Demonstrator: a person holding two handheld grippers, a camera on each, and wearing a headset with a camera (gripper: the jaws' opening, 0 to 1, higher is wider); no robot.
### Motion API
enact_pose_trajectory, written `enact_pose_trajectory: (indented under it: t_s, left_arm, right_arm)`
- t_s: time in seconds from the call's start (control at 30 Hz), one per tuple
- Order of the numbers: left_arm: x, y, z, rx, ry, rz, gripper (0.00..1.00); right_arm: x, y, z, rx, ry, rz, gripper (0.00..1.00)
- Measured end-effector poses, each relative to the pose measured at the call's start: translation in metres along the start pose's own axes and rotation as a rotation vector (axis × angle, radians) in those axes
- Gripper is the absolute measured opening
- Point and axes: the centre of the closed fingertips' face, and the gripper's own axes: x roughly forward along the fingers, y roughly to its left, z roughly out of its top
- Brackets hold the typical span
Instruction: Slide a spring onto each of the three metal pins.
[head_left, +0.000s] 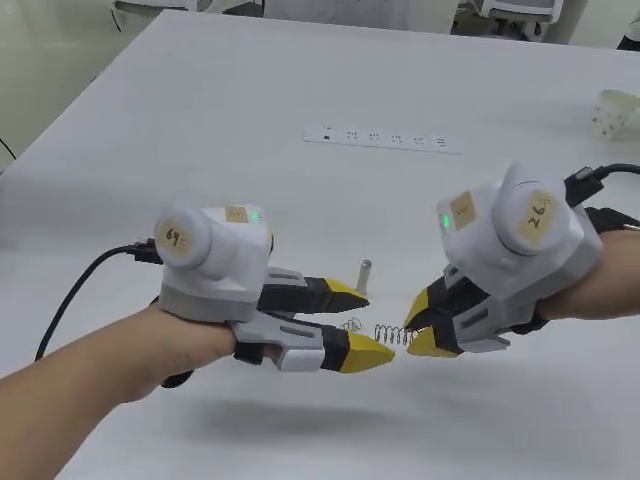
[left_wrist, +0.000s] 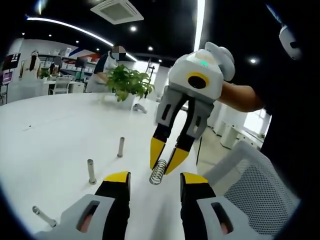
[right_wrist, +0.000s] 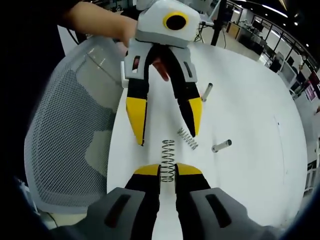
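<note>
One spring (head_left: 393, 334) in right tool (head_left: 410, 338) (sticker (head_left: 537, 222) "26")

Steel spring (right_wrist: 168, 161) clamped between right gripper (right_wrist: 167, 172) jaws, projecting forward; second spring (right_wrist: 187, 138) lies just beyond. Two metal pins (left_wrist: 120, 147) upright ahead-left of left gripper (left_wrist: 152, 179).

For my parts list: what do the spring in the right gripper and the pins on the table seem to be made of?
The spring held in the right gripper looks like thin bare steel wire: grey, glossy coils. The pins look like metal, with a silvery, slightly dull finish and a light streak along the side. The alloy cannot be told.
</note>
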Motion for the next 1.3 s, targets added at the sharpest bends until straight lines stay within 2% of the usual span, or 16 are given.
enact_pose_trajectory:
  t_s: [0.3, 0.53, 0.73, 0.87, 1.07, 1.3]
  left_arm:
    - [0.008, -0.004, -0.008, 0.011, 0.022, -0.016, 0.28]
    - [0.011, -0.005, -0.007, 0.024, 0.018, -0.024, 0.22]
    - [0.010, -0.003, -0.007, 0.060, 0.023, -0.014, 0.08]
    - [0.010, -0.005, -0.007, 0.065, 0.021, -0.023, 0.04]
    - [0.009, -0.008, -0.006, 0.086, 0.016, -0.022, 0.03]
    - [0.008, -0.011, -0.004, 0.091, 0.010, -0.033, 0.02]
  right_arm:
    - [0.000, 0.002, 0.003, -0.017, 0.012, 0.011, 0.08]
    - [0.000, 0.003, 0.006, -0.022, 0.008, 0.017, 0.08]
    - [-0.002, 0.003, 0.008, -0.025, 0.004, 0.019, 0.08]
    - [-0.002, 0.002, 0.009, -0.030, 0.004, 0.013, 0.08]
    - [-0.002, 0.003, 0.009, -0.032, 0.003, 0.016, 0.08]
    - [-0.004, 0.006, 0.011, -0.033, -0.023, 0.015, 0.08]
